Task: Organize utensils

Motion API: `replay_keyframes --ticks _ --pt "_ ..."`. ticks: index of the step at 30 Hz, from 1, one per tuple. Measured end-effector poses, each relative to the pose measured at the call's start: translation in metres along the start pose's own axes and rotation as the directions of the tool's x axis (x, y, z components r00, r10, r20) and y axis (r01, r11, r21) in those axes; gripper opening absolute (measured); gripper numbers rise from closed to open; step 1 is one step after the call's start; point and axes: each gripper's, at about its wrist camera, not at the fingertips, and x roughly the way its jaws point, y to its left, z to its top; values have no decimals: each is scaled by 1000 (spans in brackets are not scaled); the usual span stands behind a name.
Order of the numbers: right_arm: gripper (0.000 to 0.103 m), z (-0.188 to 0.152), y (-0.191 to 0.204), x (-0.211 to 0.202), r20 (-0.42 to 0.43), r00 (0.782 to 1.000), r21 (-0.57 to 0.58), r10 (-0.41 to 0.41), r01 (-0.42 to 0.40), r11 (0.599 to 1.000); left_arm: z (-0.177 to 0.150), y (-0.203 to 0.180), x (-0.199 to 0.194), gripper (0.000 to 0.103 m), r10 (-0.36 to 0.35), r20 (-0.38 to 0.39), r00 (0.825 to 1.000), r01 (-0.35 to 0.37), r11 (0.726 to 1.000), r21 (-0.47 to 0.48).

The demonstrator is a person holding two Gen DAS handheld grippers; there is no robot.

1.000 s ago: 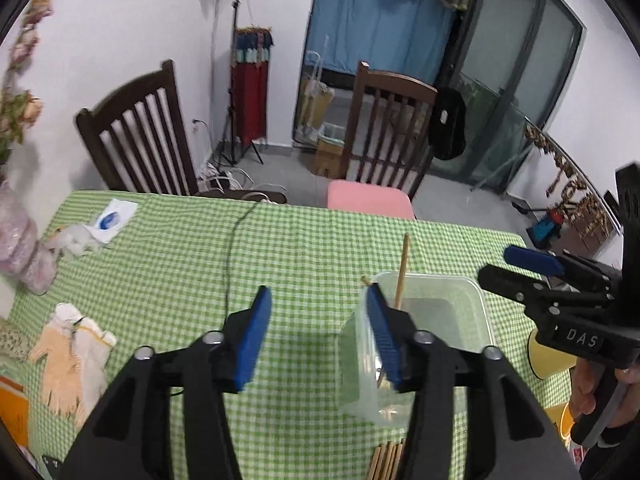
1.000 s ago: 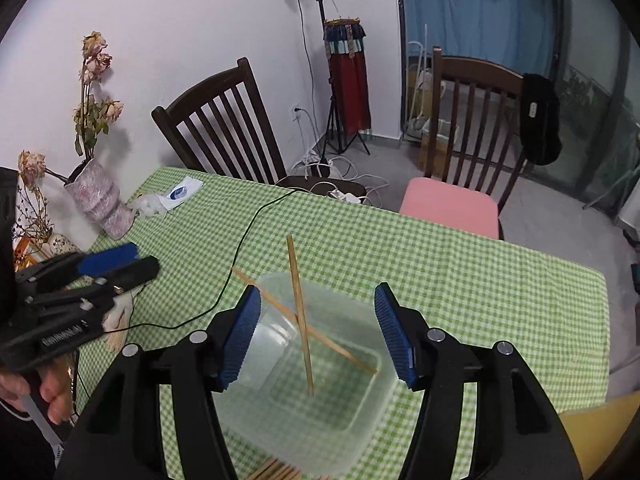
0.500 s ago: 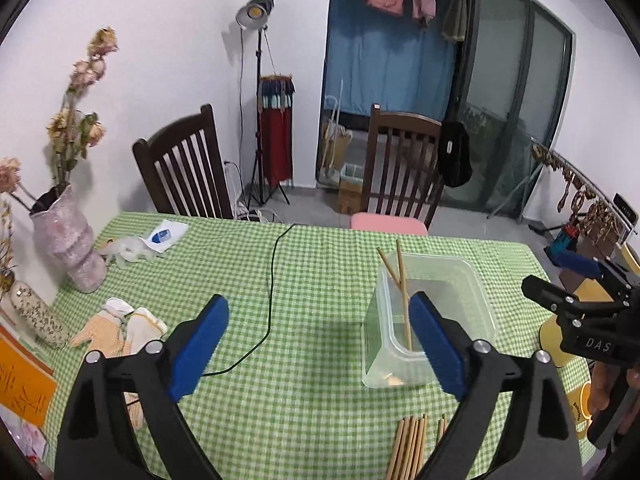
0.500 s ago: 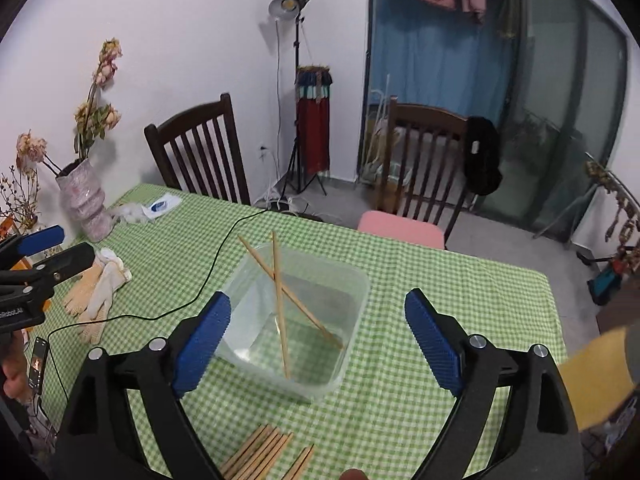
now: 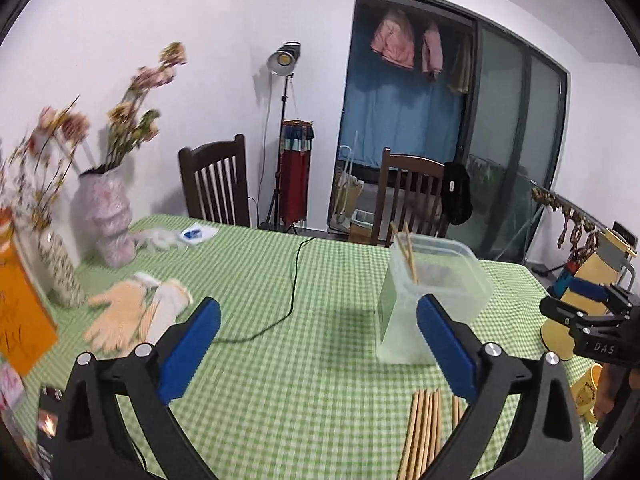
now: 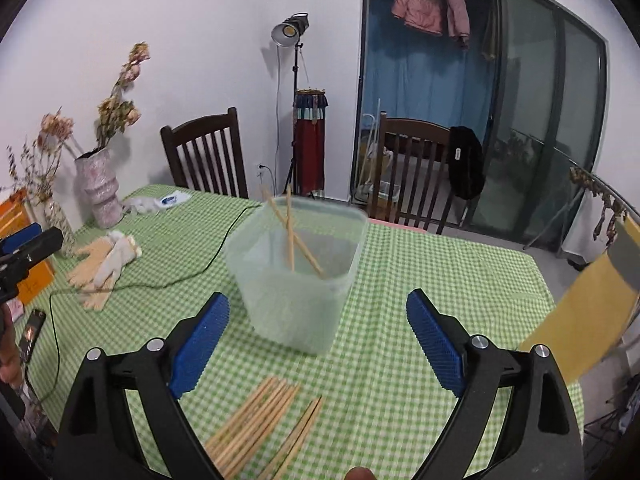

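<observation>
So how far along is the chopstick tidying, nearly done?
Only started. Two chopsticks already stand in the clear tub. Nothing is in hand: the left gripper and right gripper are both open. A loose pile of chopsticks still lies on the tablecloth.

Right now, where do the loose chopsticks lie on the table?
In the right wrist view the loose chopsticks lie flat on the green checked cloth, just in front of the clear plastic box, low between the open right gripper.

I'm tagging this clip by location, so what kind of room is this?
Most likely a home dining room: a table with a green checked cloth, wooden dining chairs, and a vase of dried flowers by the wall.
</observation>
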Motion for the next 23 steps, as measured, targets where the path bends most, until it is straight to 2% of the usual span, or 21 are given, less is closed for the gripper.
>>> replay_keyframes --ticks 3,7,8,10,13,15,18,21,23 --pt "87 -27 2 -4 -1 1000 -2 -2 2 1000 -29 6 -12 95 27 19 999 -26 1000 -5" --pt "87 -65 2 -14 24 999 44 45 -47 998 -67 4 -34 95 34 79 996 -38 998 51" --pt "91 -75 3 -18 37 999 55 34 -36 998 -75 2 -37 95 39 92 995 -45 996 71" --pt "93 -95 6 -26 77 997 66 -2 -3 998 -93 -3 -44 95 49 121 991 -62 992 109" --pt "94 -126 11 -38 120 991 93 -58 47 995 -117 -7 -47 95 39 154 987 -58 991 118" --pt "94 -140 14 -46 138 987 104 -84 70 992 -137 -10 -43 96 17 139 990 -35 991 126" --pt "94 -158 20 -53 138 982 101 -132 118 988 -155 -8 -33 96 -35 62 997 28 995 96" --pt "95 -175 16 -49 99 980 106 -175 165 981 -172 -1 -20 96 -39 59 997 34 997 75" --pt "95 -183 5 -39 59 979 127 -193 184 975 -179 6 -2 96 -2 37 999 -1 997 82"
